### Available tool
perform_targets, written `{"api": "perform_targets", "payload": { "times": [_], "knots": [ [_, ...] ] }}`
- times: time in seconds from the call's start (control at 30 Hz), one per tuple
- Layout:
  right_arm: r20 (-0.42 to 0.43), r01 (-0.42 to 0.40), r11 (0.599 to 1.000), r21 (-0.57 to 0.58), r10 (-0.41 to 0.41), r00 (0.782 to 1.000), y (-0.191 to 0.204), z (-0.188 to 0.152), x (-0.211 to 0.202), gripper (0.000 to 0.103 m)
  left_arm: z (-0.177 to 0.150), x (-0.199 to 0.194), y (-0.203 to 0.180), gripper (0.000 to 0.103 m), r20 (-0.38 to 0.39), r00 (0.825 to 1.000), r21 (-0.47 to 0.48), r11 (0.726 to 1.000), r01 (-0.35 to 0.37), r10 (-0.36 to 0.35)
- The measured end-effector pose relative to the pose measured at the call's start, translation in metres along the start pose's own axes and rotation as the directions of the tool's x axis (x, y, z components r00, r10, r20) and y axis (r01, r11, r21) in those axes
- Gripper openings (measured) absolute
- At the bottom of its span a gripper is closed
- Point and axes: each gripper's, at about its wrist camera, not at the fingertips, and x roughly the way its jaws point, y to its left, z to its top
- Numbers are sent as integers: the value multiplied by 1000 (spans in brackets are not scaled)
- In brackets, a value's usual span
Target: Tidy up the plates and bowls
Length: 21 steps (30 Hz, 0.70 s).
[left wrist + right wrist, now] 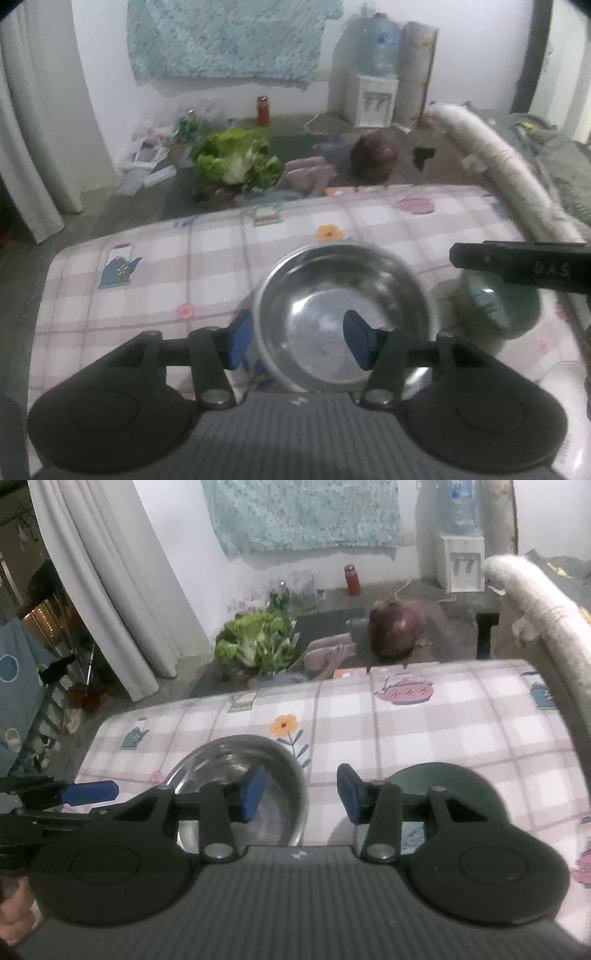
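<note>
A steel bowl (343, 314) stands on the checked tablecloth (147, 280). My left gripper (299, 338) is open, with one blue pad outside the bowl's left wall and the other over its inside. A dark green bowl (495, 306) sits to its right, partly hidden by my right gripper's finger (517, 262). In the right wrist view my right gripper (301, 794) is open and empty above the cloth, between the steel bowl (240, 775) and the green bowl (450, 790). The left gripper's blue pad (90, 792) shows at the left.
The table's far edge (332, 675) drops to the floor, where a person (391, 631) sits beside a bunch of green leaves (255, 642). A rolled white mat (535, 602) leans at the right. A water dispenser (373, 77) stands by the wall.
</note>
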Motion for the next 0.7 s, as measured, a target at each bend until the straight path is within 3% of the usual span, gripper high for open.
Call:
{"api": "perform_targets", "payload": {
  "times": [0.43, 0.7],
  "knots": [
    [16, 65, 998, 20, -65, 998, -58, -22, -77, 44, 1, -22, -68, 67, 11, 984, 76, 981, 177, -178],
    [-20, 90, 989, 115, -88, 996, -111, -26, -72, 44, 7, 13, -121, 65, -29, 977, 84, 974, 212, -210]
  ]
}}
